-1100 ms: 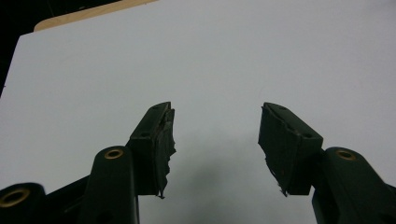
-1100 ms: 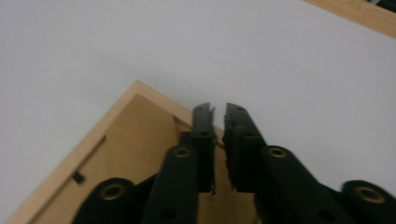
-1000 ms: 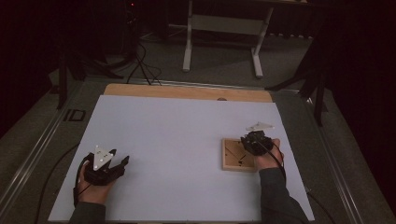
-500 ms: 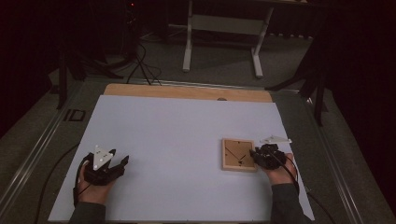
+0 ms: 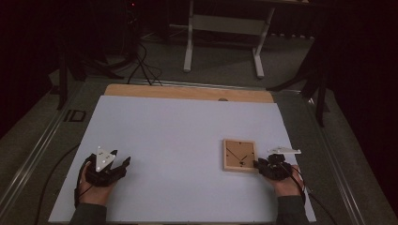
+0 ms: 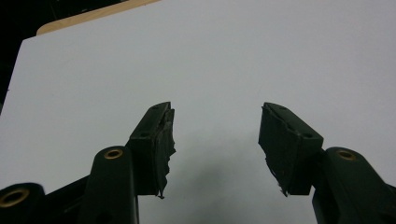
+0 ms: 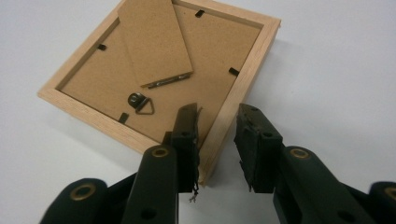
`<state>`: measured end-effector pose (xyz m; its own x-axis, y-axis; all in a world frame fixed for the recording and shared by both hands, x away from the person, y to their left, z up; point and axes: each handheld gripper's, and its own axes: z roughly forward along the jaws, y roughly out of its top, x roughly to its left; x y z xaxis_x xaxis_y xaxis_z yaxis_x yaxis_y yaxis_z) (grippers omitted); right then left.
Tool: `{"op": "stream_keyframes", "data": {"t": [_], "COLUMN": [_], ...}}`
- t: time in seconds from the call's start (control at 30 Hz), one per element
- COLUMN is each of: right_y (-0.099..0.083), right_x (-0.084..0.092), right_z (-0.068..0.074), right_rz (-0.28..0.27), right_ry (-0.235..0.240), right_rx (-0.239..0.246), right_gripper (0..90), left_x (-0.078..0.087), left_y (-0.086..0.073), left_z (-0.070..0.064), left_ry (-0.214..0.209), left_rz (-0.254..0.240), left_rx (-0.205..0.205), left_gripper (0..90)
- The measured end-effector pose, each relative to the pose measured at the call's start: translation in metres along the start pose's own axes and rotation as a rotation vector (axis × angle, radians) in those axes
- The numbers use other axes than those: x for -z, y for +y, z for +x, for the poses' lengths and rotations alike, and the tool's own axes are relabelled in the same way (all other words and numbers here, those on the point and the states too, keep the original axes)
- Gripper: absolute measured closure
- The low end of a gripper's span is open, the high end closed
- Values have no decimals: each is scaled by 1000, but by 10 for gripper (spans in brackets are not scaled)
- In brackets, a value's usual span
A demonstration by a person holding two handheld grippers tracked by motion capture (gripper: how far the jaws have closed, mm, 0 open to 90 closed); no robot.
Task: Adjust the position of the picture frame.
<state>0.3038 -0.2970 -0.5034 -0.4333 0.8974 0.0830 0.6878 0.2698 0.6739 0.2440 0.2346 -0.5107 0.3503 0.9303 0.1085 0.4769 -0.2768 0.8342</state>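
A small wooden picture frame [image 5: 239, 154] lies face down on the white table top [image 5: 187, 126], right of the middle. In the right gripper view its brown backing, stand flap and hanging ring face up [image 7: 159, 70]. My right gripper [image 5: 259, 165] sits at the frame's right near corner. Its jaws [image 7: 217, 109] straddle the frame's side rail, one over the backing and one outside. They have just been closing, and a thin gap still shows beside the rail. My left gripper [image 5: 123, 164] rests at the near left, jaws wide apart over bare table [image 6: 215, 109].
A wooden strip [image 5: 187, 92] runs along the table's far edge. Beyond it stand a white metal stand [image 5: 225, 28] and cables on the dark floor. A metal rail [image 5: 42, 145] borders the table's left side.
My right hand has moved off the top of the frame, to the right and toward the person, down to its right edge. The left hand has stayed still.
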Motion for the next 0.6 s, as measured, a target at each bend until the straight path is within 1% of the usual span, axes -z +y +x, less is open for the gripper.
{"op": "stream_keyframes", "data": {"t": [0.1, 0.2, 0.33, 0.4, 0.53, 0.6], "right_y": [0, 0, 2, 4, 9, 11], "right_x": [0, 0, -2, -4, -10, -12], "right_z": [1, 2, 4, 7, 13, 17], "right_rz": [1, 5, 6, 6, 3, 5], "right_ry": [11, 1, 1, 5, 11, 13], "right_rx": [-18, -27, -34, -31, -22, -20], "right_gripper": [722, 742, 751, 751, 751, 750], "left_x": [0, 0, -1, -2, -2, -3], "left_y": [0, 1, 2, 3, 5, 7], "left_z": [-1, -3, -7, -9, -14, -19], "left_ry": [7, 4, -3, -10, -42, -57], "left_rz": [-1, 1, 3, 2, -6, -7], "left_rx": [-9, -16, -31, -31, -19, -27], "left_gripper": [447, 447, 447, 447, 445, 445]}}
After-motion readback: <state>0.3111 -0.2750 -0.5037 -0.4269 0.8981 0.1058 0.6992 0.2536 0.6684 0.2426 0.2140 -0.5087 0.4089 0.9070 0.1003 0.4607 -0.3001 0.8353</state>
